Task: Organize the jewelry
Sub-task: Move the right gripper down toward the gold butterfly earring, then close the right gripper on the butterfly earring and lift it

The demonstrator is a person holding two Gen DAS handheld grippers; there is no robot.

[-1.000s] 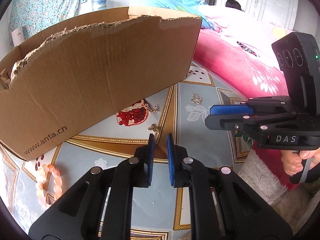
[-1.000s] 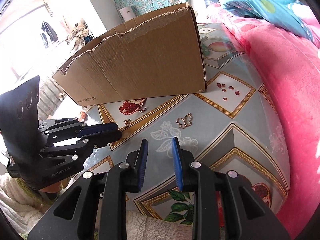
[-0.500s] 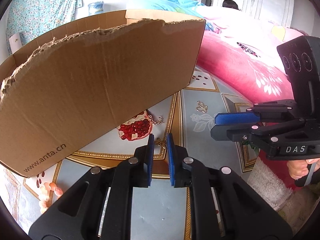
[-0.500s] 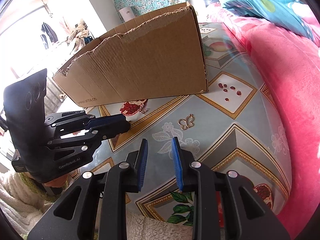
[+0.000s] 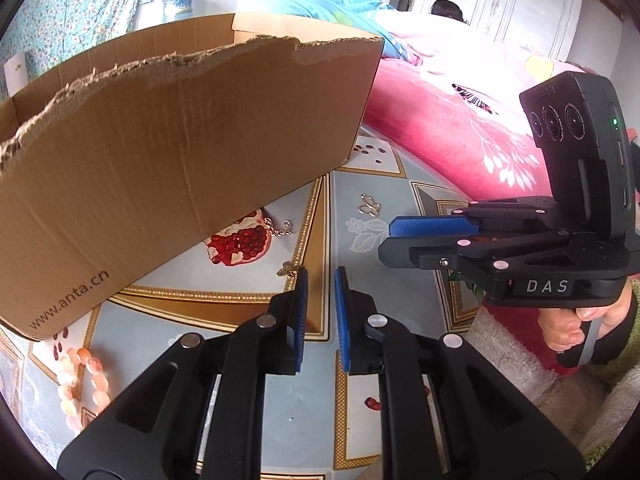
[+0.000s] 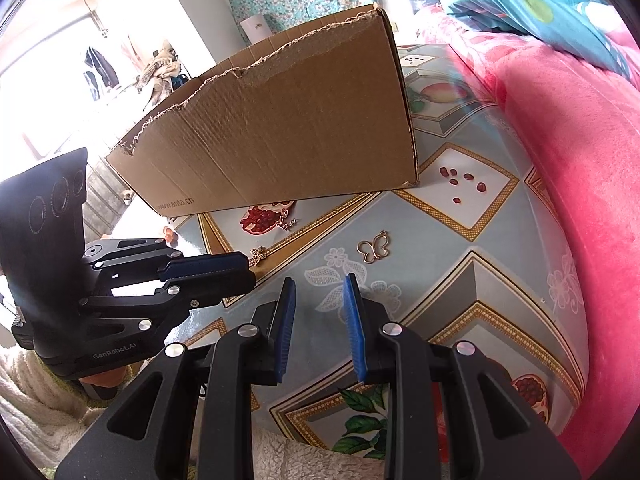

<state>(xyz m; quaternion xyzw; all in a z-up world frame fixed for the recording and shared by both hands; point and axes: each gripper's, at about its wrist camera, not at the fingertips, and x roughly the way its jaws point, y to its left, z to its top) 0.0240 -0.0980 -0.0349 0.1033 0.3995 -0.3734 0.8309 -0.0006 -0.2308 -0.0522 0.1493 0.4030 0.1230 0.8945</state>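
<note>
On the patterned tablecloth (image 6: 440, 280) lie a gold butterfly pendant (image 5: 370, 205) (image 6: 374, 249), a small gold leaf charm (image 5: 289, 270) (image 6: 259, 255), a short chain piece (image 5: 278, 227) (image 6: 286, 222) and a pink bead bracelet (image 5: 80, 380). My left gripper (image 5: 320, 276) (image 6: 244, 270) hovers with its jaws a narrow gap apart and nothing between them. The leaf charm lies just beyond its left fingertip. My right gripper (image 6: 320, 284) (image 5: 390, 240) is open and empty, short of the butterfly pendant.
A torn cardboard box (image 5: 180, 140) (image 6: 280, 128) stands on the cloth right behind the jewelry, its top open. A pink blanket (image 6: 580, 200) borders the cloth on the right. A person's hand (image 5: 568, 328) holds the right gripper's handle.
</note>
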